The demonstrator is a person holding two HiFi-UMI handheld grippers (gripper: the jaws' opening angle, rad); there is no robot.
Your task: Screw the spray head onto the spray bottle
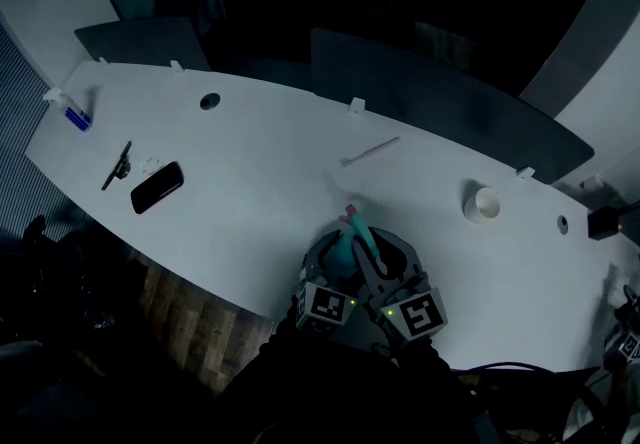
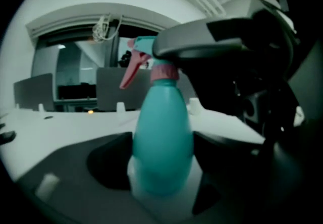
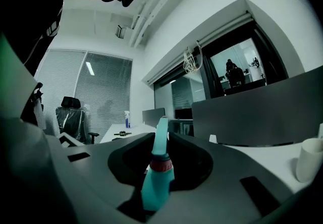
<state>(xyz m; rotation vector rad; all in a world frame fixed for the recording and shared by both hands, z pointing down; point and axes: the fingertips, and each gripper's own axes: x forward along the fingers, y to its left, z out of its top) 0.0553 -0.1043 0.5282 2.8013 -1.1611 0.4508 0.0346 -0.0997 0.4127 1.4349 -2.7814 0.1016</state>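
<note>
A teal spray bottle (image 1: 343, 252) stands on the white table (image 1: 250, 232) near its front edge. Its teal spray head (image 1: 353, 224) with a pink trigger sits on the neck. My left gripper (image 1: 336, 260) is open; its jaws flank the bottle's belly (image 2: 162, 137) closely on both sides. My right gripper (image 1: 364, 244) is shut on the spray head (image 3: 161, 140), just above the pink collar (image 3: 161, 163). In the left gripper view the head (image 2: 144, 54) pokes out leftward from under a dark finger (image 2: 202, 41) of the right gripper.
A black phone (image 1: 157, 187) and a dark clip (image 1: 118, 167) lie at the table's left. A thin white tube (image 1: 370, 152) lies beyond the bottle and a white cup (image 1: 483, 204) stands to the right. Grey partitions (image 1: 440, 102) rise behind the table.
</note>
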